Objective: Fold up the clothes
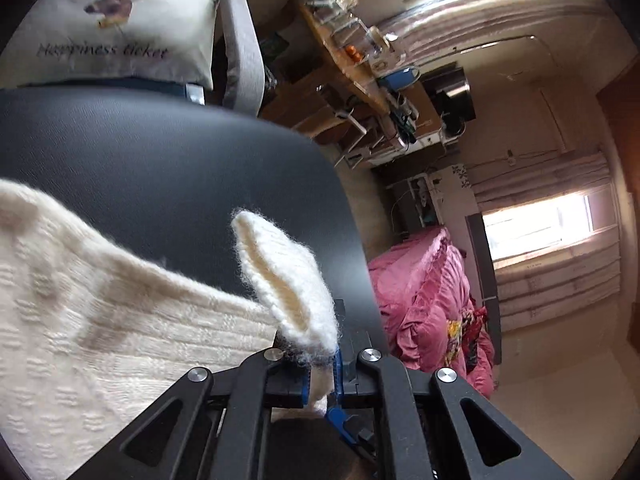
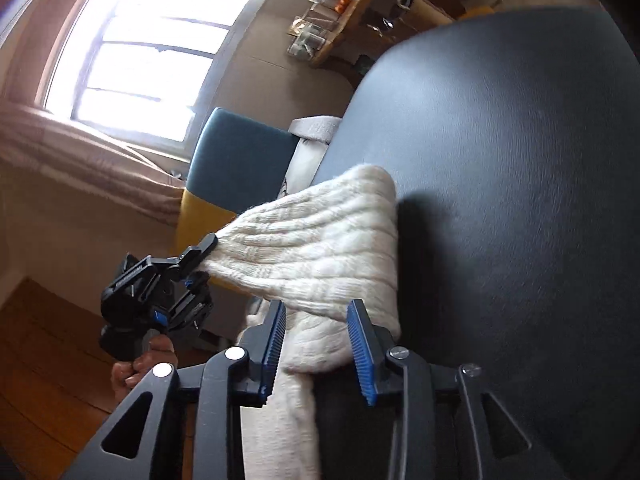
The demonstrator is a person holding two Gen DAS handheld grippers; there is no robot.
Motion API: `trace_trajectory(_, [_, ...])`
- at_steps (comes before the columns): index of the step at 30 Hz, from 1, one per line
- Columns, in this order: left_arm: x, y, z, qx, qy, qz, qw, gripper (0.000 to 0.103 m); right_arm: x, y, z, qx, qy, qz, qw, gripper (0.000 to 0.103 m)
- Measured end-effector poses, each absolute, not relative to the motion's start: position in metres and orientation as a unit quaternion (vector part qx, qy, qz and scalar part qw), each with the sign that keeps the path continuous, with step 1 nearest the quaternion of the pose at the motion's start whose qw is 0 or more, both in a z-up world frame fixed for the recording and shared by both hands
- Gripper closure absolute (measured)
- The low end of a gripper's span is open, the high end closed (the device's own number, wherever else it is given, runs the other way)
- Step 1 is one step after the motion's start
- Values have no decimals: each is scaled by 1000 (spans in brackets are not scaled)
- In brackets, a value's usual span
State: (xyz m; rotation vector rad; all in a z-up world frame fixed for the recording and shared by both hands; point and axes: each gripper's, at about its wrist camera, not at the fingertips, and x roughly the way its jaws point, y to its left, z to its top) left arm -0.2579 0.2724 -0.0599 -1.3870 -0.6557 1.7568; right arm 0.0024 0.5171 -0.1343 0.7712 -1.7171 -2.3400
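- The black worktop (image 1: 168, 168) fills most of both wrist views; its rounded far edge gives way to a room with a pink-covered bed (image 1: 432, 300), curtained windows and a cluttered wooden shelf (image 1: 344, 52).
- A cream knitted sweater (image 2: 320, 248) lies partly on the worktop near its edge. One part is pulled up and off to the left; another part, perhaps a sleeve, trails toward the right camera.
- A cushion (image 1: 116, 28) on the chair behind the worktop shows a deer's head, with "Happiness ticket" printed beneath it. No other writing can be read; the lettering on the tool body is too blurred.
- The left tongs (image 1: 320, 364) are closed narrow on a fuzzy edge of the knit, perhaps a cuff or hem, which stands up in a loop just beyond the tips. In the right view a hand (image 2: 136, 364) holds this tool out past the worktop's edge.
- The right tongs (image 2: 320, 340) stand wide, one blue ribbed pad on each side of the trailing strip, gripping nothing.
- Judged from this, the coming move turns on that strip: it runs lengthwise between the right pads, pointing away along the tongs, so the right hand is the nearer and need only close.
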Motion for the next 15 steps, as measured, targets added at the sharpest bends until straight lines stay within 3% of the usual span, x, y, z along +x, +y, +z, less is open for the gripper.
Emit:
trace_trajectory(2, [-265, 249, -40, -523, -271, 708, 389, 95, -1, 505, -139, 240, -613, -748, 90, 57])
trace_trajectory(7, [-275, 184, 8, -466, -289, 743, 383, 95, -23, 467, -154, 200, -711, -659, 142, 15])
trace_trajectory(15, [-276, 49, 57, -383, -334, 784, 356, 95, -91, 411, -174, 218, -760, -598, 133, 14])
